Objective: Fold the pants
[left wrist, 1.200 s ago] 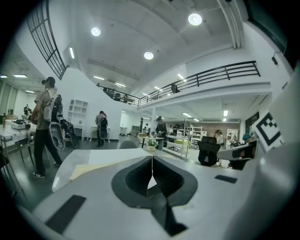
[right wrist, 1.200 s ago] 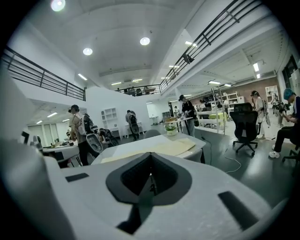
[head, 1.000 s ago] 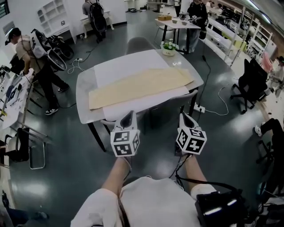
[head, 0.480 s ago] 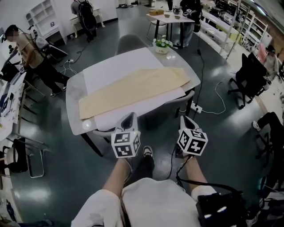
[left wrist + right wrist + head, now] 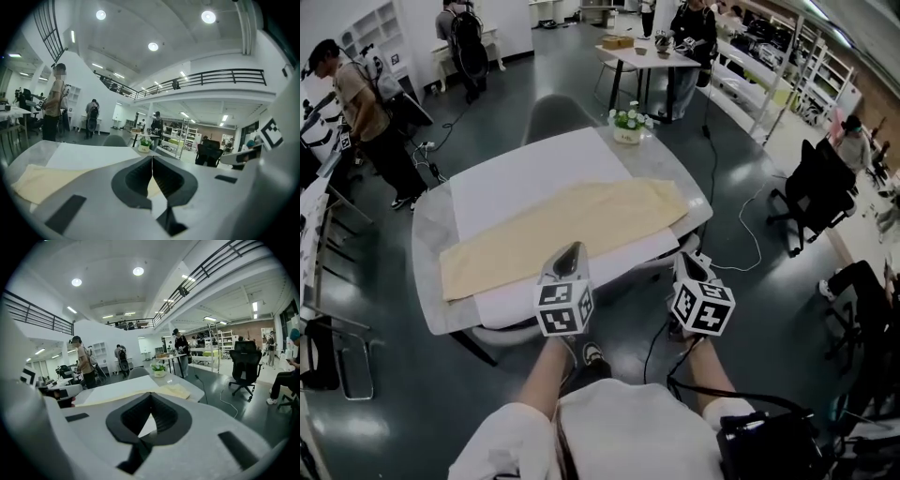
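The pale yellow pants (image 5: 562, 230) lie spread flat along the worktop (image 5: 427, 234), just ahead of both tongs. The left tongs (image 5: 571, 249) and the right tongs (image 5: 687, 262) are each pressed fully together, gripping nothing, clear of the cloth.

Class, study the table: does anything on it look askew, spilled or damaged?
Nothing is spilled or damaged. The pants lie flat along the white sheet; only their left end pokes past the sheet onto the grey table. The flower pot stands upright at the far edge.
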Demonstrator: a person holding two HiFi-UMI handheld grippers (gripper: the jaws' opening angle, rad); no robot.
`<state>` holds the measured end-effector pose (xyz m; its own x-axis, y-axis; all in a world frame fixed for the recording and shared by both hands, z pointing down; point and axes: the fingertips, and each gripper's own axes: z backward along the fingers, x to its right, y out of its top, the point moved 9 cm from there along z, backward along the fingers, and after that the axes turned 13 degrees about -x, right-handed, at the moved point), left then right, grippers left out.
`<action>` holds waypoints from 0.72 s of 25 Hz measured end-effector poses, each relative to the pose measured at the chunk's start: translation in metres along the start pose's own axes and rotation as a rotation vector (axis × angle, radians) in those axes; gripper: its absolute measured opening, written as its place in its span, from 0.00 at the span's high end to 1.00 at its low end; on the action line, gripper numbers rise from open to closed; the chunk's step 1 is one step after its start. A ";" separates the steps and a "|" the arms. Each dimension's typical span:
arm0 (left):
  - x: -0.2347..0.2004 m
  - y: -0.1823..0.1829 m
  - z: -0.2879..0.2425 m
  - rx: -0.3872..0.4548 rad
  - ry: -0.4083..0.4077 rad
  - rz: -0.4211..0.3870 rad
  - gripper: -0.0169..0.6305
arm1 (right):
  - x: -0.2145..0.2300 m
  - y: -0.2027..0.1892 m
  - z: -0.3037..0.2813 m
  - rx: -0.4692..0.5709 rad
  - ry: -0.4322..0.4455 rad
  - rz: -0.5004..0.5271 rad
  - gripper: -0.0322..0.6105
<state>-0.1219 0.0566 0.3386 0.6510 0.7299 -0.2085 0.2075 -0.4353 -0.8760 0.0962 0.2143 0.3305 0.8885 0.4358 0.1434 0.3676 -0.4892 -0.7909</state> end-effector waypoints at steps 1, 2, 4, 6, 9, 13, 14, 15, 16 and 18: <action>-0.002 0.008 -0.012 0.000 -0.001 -0.001 0.96 | 0.003 0.011 -0.009 0.002 -0.004 0.007 0.96; -0.004 0.016 -0.023 0.000 -0.002 -0.003 0.96 | 0.006 0.021 -0.019 0.003 -0.007 0.009 0.96; -0.010 0.032 -0.045 0.006 -0.003 -0.005 0.96 | 0.012 0.040 -0.039 0.003 -0.007 0.004 0.96; -0.018 0.046 -0.063 0.009 0.000 -0.003 0.96 | 0.013 0.055 -0.058 0.001 -0.003 0.006 0.96; -0.028 0.058 -0.087 0.003 0.004 0.003 0.96 | 0.014 0.072 -0.081 -0.008 -0.002 0.021 0.96; -0.035 0.058 -0.117 -0.006 0.011 0.017 0.96 | 0.024 0.083 -0.110 -0.012 -0.002 0.019 0.96; -0.036 0.057 -0.123 -0.012 0.014 0.023 0.96 | 0.026 0.086 -0.116 -0.013 -0.001 0.016 0.96; -0.037 0.056 -0.129 -0.019 0.016 0.030 0.96 | 0.029 0.089 -0.122 -0.016 -0.002 0.015 0.96; -0.037 0.054 -0.134 -0.027 0.018 0.037 0.96 | 0.032 0.091 -0.127 -0.022 -0.003 0.016 0.96; -0.037 0.051 -0.142 -0.045 0.026 0.047 0.96 | 0.036 0.095 -0.138 -0.041 -0.003 0.020 0.96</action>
<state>-0.0320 -0.0673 0.3630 0.6792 0.6946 -0.2371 0.2084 -0.4922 -0.8452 0.2014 0.0793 0.3425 0.8948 0.4283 0.1261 0.3611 -0.5280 -0.7687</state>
